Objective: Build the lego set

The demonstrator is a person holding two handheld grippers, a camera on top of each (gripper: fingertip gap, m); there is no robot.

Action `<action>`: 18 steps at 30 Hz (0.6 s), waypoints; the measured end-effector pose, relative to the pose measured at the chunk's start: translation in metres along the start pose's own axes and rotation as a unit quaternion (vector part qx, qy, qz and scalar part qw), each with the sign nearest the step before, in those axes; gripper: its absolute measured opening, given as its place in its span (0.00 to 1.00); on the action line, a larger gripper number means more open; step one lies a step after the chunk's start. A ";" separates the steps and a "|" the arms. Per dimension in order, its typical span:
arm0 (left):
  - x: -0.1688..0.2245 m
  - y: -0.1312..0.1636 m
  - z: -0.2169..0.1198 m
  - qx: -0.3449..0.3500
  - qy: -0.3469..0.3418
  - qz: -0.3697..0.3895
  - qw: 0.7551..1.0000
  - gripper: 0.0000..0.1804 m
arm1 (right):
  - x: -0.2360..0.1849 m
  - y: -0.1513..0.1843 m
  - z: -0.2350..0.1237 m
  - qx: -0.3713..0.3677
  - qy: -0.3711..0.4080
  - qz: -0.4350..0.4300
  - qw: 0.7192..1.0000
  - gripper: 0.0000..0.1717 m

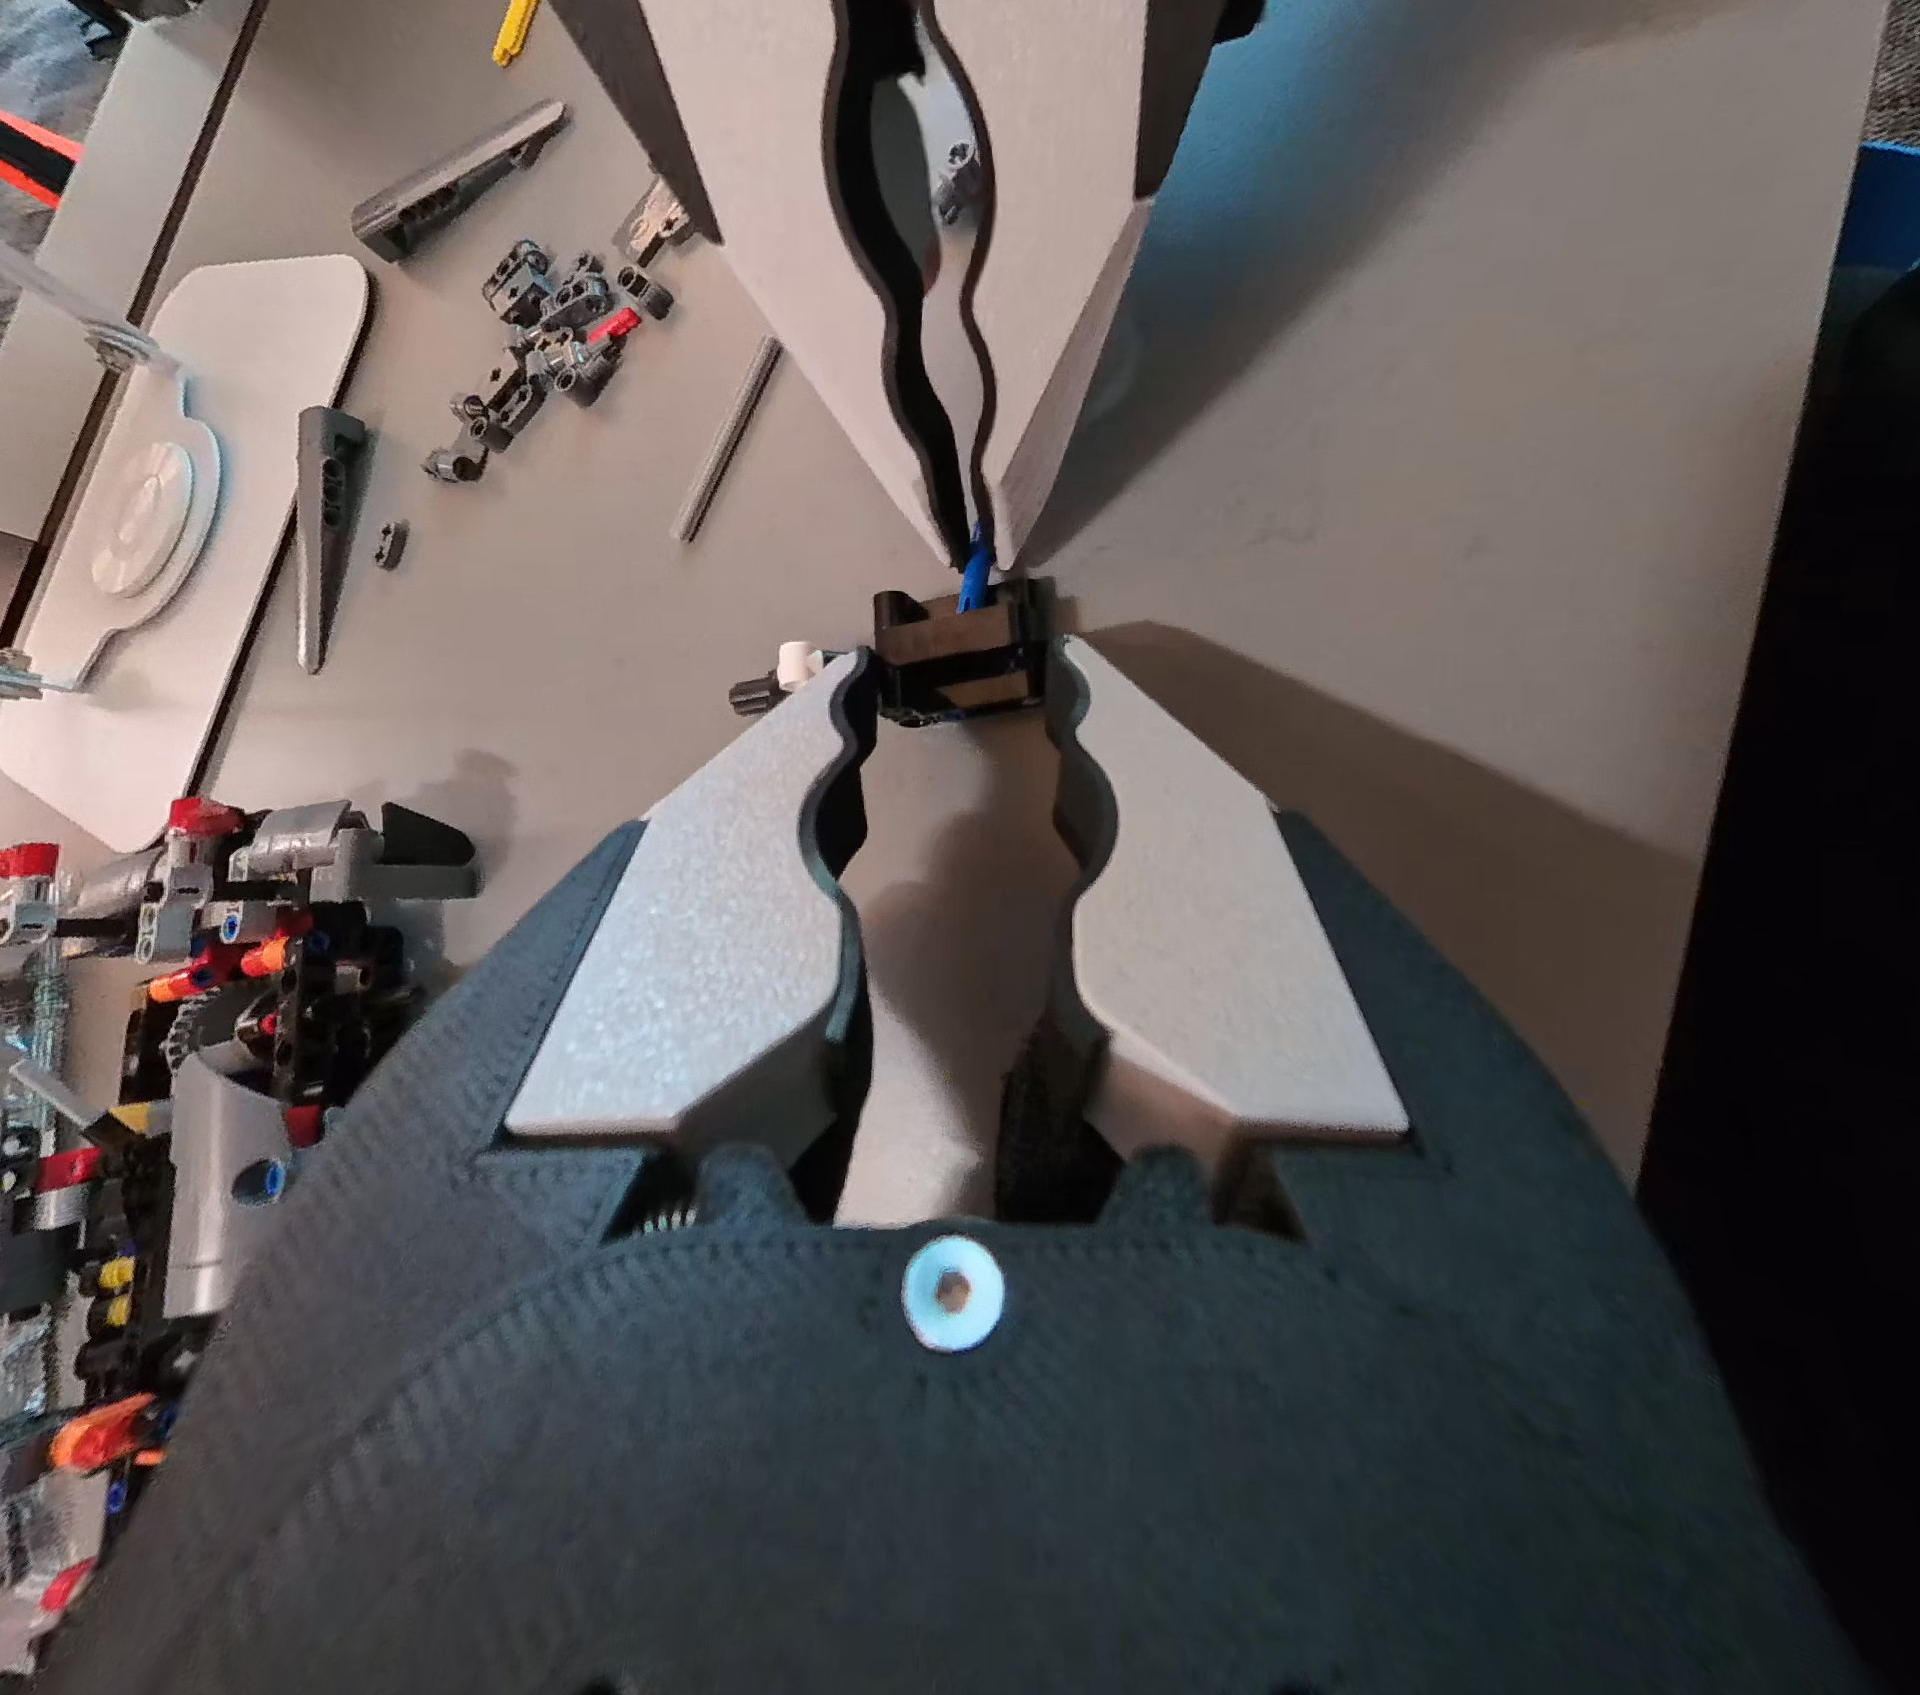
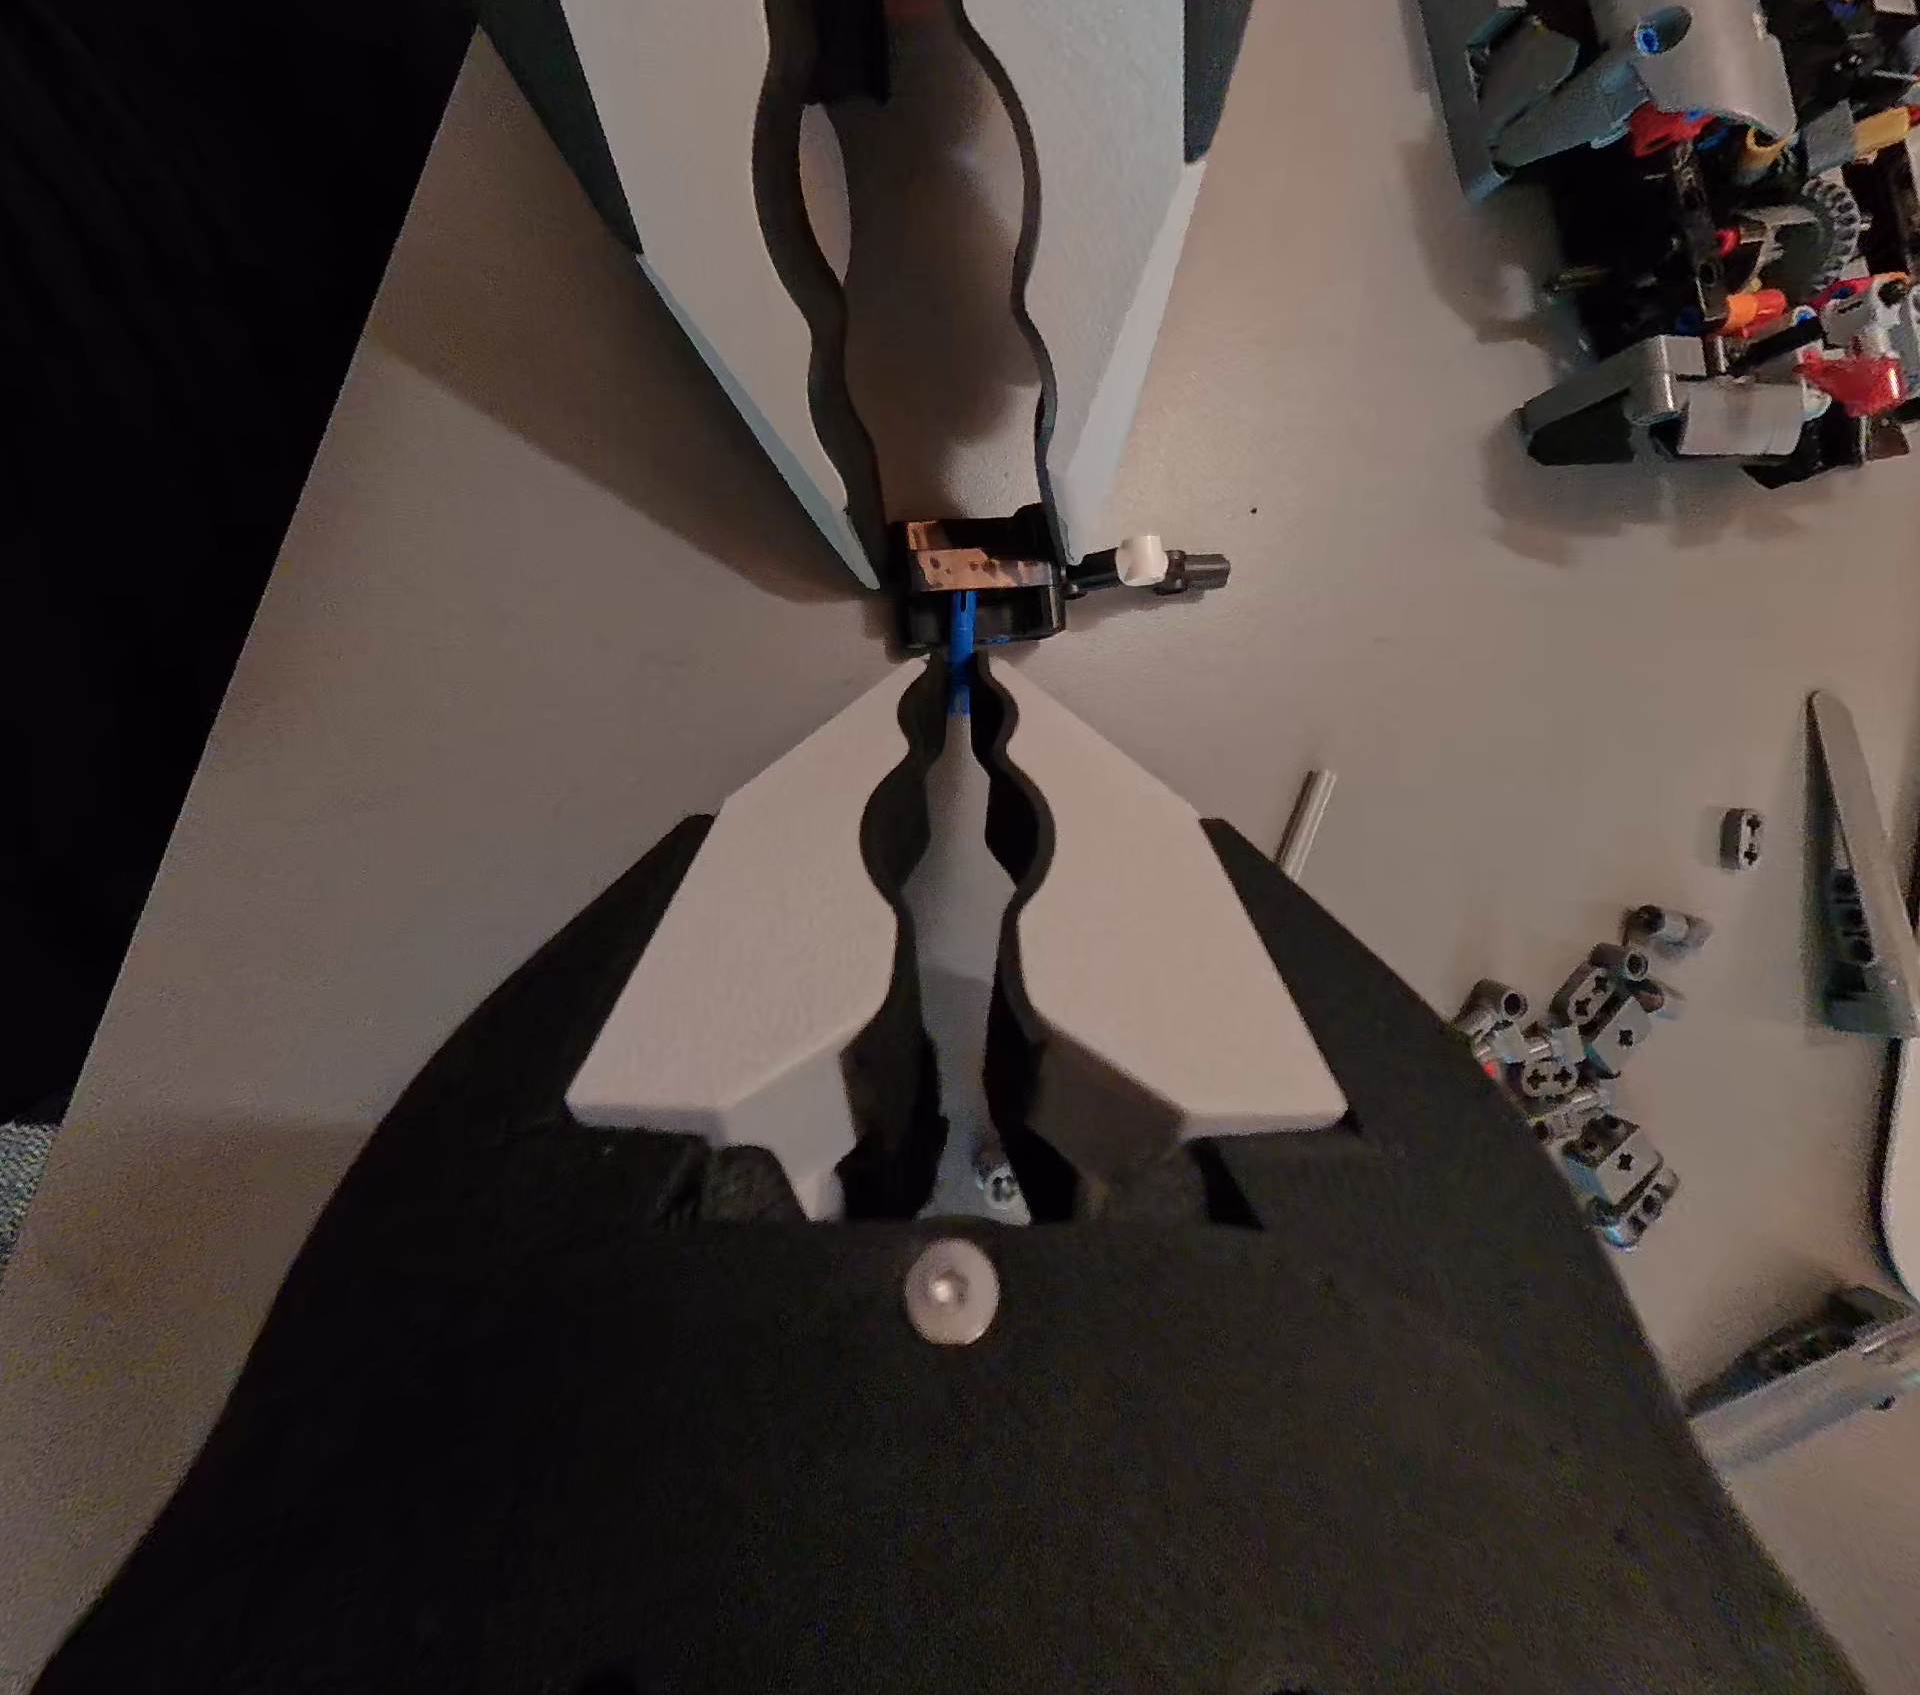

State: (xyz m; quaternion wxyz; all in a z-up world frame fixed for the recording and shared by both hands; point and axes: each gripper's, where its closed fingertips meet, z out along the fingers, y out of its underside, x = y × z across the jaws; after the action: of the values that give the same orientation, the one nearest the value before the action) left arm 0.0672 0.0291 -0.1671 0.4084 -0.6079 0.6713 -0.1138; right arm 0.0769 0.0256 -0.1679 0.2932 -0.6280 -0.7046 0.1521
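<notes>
While the two grippers are pointed at each other over the pale worktop, a small black block piece is gripped between them. The left gripper is held partly open, and its two fingers are pressed on the sides of the black block piece. A thin rod with a white bit is seen sticking out of the block's side. The right gripper is closed almost all the way, and a little blue pin is pinched at its tips. The blue pin's far end is seen inside the black block piece. A heap of small grey pieces is spread well apart from the grippers, and a big part-built toy model is stood near the worktop's edge.
</notes>
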 end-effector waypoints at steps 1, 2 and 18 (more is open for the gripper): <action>0.000 0.000 0.000 -0.002 0.002 0.002 1.000 0.17 | 0.000 0.000 0.000 -0.002 0.000 -0.005 1.000 0.01; 0.000 0.000 0.000 -0.003 0.004 0.003 1.000 0.17 | 0.001 0.000 0.000 -0.004 0.000 -0.008 1.000 0.01; 0.001 -0.001 0.001 -0.016 0.009 0.013 1.000 0.17 | 0.001 0.000 -0.001 -0.019 0.013 -0.003 1.000 0.01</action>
State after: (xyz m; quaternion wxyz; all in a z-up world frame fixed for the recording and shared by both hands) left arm 0.0686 0.0278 -0.1674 0.3939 -0.6041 0.6849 -0.1035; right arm 0.0778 0.0261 -0.1666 0.2909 -0.6333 -0.7054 0.1290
